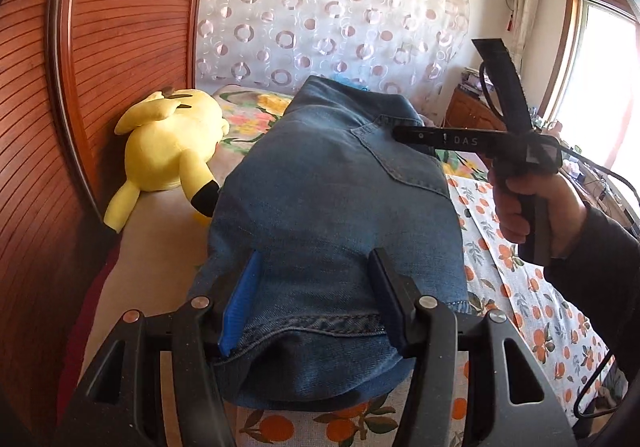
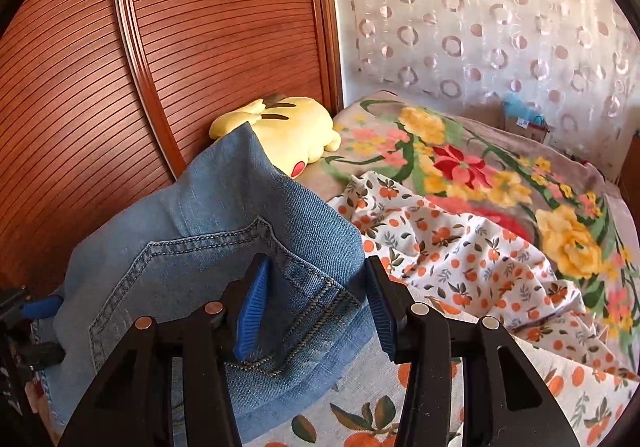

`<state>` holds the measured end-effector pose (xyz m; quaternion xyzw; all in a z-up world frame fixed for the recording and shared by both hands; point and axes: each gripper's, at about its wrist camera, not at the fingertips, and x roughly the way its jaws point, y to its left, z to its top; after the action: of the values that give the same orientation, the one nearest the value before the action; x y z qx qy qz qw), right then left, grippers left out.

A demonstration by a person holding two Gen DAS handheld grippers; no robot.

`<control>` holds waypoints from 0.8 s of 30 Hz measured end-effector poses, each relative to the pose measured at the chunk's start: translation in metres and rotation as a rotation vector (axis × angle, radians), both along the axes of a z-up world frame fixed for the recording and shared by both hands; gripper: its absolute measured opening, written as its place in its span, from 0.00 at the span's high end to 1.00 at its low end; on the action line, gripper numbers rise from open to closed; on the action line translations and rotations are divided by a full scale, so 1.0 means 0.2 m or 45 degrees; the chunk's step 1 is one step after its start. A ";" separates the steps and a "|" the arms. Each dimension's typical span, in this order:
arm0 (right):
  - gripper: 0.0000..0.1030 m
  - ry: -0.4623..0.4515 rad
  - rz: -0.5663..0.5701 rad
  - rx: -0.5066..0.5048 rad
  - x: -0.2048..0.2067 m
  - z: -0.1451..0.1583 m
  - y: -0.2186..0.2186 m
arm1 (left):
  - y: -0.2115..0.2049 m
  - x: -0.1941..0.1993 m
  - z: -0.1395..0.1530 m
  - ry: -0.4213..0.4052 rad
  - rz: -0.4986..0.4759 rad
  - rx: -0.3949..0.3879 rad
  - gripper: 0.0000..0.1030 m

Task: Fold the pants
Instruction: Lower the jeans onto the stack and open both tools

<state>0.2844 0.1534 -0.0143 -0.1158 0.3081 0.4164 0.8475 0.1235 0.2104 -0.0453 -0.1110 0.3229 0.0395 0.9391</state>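
Observation:
Blue denim pants [image 1: 320, 199] lie folded in a thick stack on the bed. My left gripper [image 1: 316, 287] is wide open, its blue-padded fingers straddling the hem end of the stack. My right gripper [image 2: 316, 295] is also wide open around the pants [image 2: 192, 255] near the back pocket and waistband. In the left wrist view the right gripper [image 1: 404, 135] reaches in from the right at the pocket corner, held by a hand [image 1: 528, 207]. The left gripper's blue pad [image 2: 40, 307] shows at the right wrist view's left edge.
A yellow plush toy [image 1: 168, 151] lies by the slatted wooden wardrobe [image 1: 100, 67], also in the right wrist view [image 2: 288, 127]. An orange-print sheet [image 2: 460, 259] and a floral blanket [image 2: 500, 183] cover the bed. A curtain [image 1: 332, 15] hangs behind; a cable [image 1: 608, 175] trails right.

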 end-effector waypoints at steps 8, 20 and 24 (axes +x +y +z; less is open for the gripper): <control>0.53 0.001 -0.026 0.050 -0.09 0.05 -0.10 | -0.04 -0.01 0.05 0.019 0.030 0.084 0.45; 0.53 -0.015 -0.005 0.067 -0.34 0.11 -0.40 | -0.22 -0.01 0.21 -0.064 0.019 0.142 0.45; 0.53 -0.016 -0.041 0.083 -0.39 0.13 -0.55 | -0.29 0.02 0.24 -0.077 -0.022 0.121 0.40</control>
<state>0.2060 0.0442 0.0116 -0.0858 0.2907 0.4117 0.8594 0.1284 0.1520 0.0021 -0.0649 0.2931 0.0433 0.9529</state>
